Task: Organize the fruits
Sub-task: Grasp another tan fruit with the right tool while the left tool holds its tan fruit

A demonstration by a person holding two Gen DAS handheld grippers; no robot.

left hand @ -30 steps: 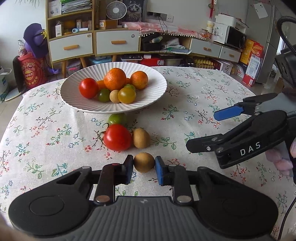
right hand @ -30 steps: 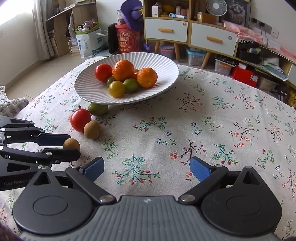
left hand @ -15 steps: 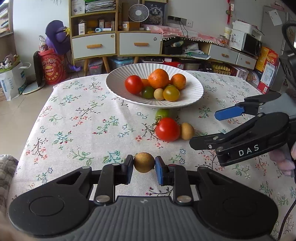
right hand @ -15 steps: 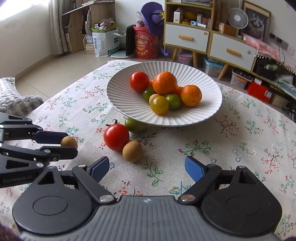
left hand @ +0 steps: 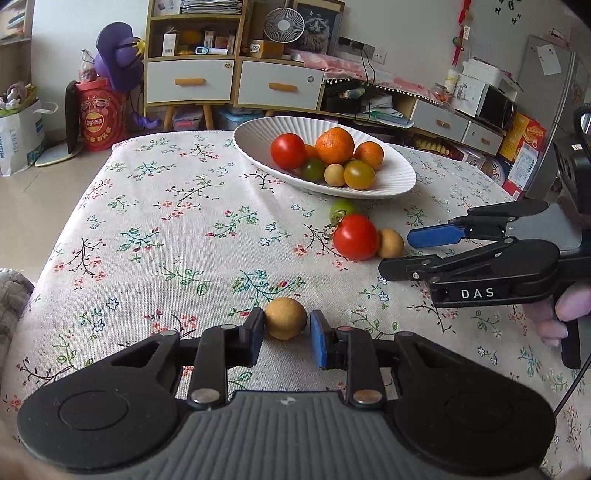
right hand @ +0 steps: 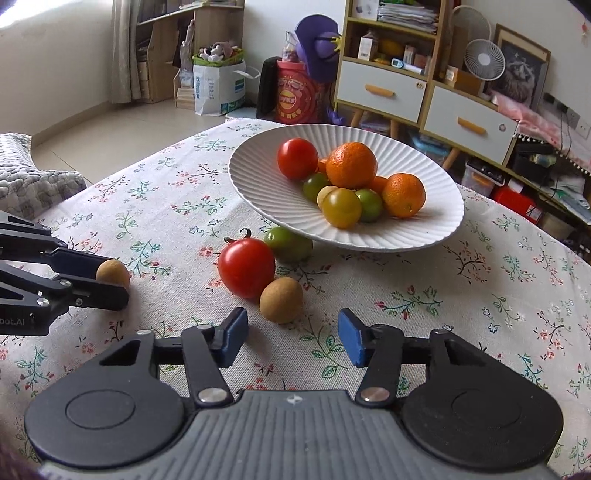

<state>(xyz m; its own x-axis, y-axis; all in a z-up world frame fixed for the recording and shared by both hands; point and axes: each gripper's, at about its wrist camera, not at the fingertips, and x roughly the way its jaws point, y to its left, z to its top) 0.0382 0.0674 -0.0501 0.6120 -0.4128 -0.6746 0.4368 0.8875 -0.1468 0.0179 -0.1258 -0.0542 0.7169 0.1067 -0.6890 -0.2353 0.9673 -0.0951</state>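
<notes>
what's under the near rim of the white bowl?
A green tomato sits on the tablecloth, partly tucked under the white bowl rim. Its far side is covered by the rim. Whether anything else lies further under the bowl can't be seen.

Floral cloth-covered table [left hand: 155,236]. Beyond its far edge: wooden cabinet with white drawers [left hand: 229,81], small white fan [left hand: 283,25] on top, purple plush toy [left hand: 118,55] beside.

The left tool [left hand: 286,328] gripped a small brown fruit [left hand: 285,318] above the floral bench [left hand: 155,236]. Far right, a white bowl [left hand: 391,177] held tomatoes and oranges. Near it lay a red tomato [left hand: 355,236], beside the spread right tool [left hand: 400,253].
</notes>
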